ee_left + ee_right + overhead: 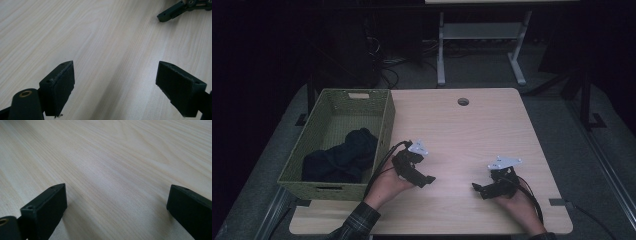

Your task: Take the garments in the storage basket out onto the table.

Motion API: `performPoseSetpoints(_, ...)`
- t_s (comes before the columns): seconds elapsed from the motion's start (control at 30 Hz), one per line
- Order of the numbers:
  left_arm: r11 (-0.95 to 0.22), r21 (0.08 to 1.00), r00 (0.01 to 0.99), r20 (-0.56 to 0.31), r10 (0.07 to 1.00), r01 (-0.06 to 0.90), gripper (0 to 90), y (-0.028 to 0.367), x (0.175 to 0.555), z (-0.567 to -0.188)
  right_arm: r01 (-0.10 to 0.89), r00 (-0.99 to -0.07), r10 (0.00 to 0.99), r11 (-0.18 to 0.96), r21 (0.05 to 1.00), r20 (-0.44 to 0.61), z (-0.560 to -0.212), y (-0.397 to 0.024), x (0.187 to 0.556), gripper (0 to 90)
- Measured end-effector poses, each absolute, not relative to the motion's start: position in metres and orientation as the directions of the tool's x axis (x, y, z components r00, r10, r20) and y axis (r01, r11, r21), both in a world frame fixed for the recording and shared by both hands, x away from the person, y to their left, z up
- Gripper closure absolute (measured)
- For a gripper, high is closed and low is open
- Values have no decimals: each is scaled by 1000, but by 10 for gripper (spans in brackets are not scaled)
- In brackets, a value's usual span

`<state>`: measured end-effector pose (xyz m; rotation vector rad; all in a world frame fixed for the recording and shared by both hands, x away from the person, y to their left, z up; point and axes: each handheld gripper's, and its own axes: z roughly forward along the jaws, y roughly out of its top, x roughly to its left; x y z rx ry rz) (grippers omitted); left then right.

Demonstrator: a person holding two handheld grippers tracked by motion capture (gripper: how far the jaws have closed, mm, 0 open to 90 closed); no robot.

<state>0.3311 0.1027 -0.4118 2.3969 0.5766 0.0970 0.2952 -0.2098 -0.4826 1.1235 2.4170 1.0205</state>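
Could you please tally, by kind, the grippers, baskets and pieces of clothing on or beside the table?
Grippers: 2, the left gripper and the right gripper, both open over the wooden table.
Woven green baskets: 1, the basket at the table's left edge.
Dark garments: 1, a crumpled dark garment inside the basket; whether it is more than one piece cannot be told.
Total: 4.

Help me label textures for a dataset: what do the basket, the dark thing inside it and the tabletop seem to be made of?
Basket: looks woven, perhaps fibre or paper cord, matte green; the fine weave shows on its walls.
Dark bundle: soft cloth, judging by its rumpled folds.
Tabletop: pale wood or wood-look laminate, smooth; grain lines run across it.
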Motion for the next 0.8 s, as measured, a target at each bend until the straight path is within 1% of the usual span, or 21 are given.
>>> performPoseSetpoints(0.27, -677, 626, 900, -99, 424, 388, 151, 102, 332, -405, 552, -655, 754, 446, 705, 36, -483, -210, 295, 24)
performPoseSetpoints(0.4, -698, 612, 909, -88, 407, 372, 151, 101, 332, -401, 552, -655, 754, 446, 705, 36, -483, -210, 295, 24)
performPoseSetpoints(0.8, -712, 593, 909, -92, 406, 377, 150, 105, 334, -388, 552, -655, 755, 445, 705, 36, -483, -210, 295, 24)
